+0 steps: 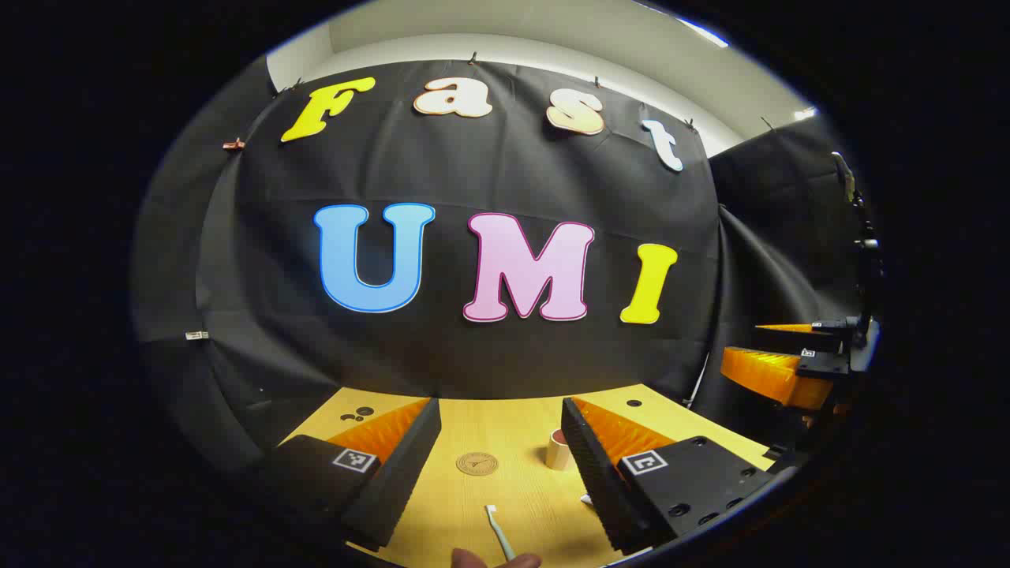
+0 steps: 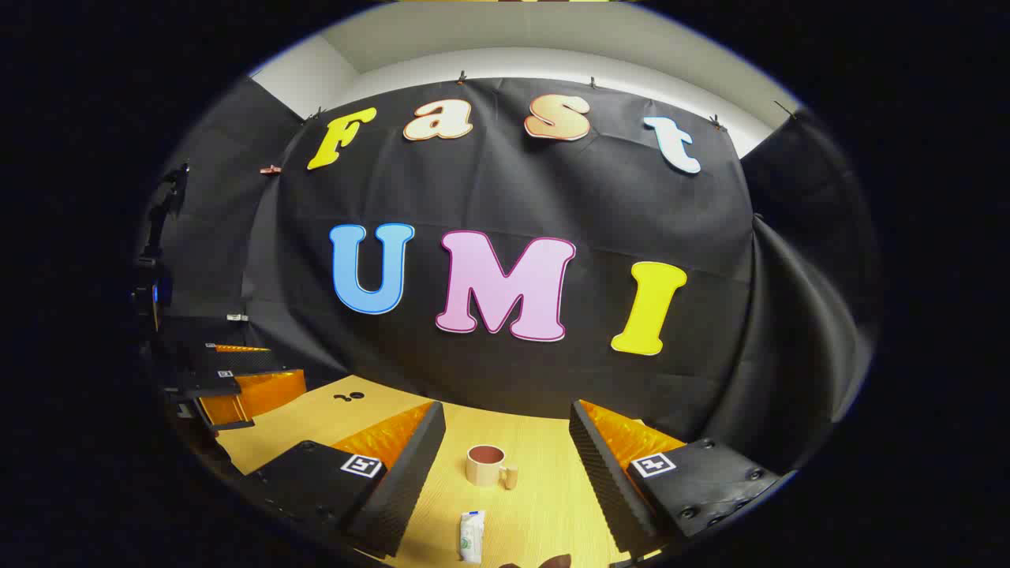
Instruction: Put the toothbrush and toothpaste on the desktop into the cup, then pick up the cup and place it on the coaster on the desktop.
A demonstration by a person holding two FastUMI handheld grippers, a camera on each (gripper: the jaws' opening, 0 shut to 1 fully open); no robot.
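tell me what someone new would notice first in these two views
In the right gripper view, a beige cup with a handle stands on the wooden desktop between the open right claw, with a toothpaste tube lying just nearer. In the left gripper view, a toothbrush lies between the open left claw, with a round coaster beyond it.

From my left claw [image 1: 501, 465], the toothbrush [image 1: 499, 530] lay nearest between its fingers, the coaster [image 1: 476, 463] beyond, the cup [image 1: 559, 450] right of that. From my right claw [image 2: 505, 473], the toothpaste [image 2: 471, 536] lay before the cup [image 2: 487, 465].
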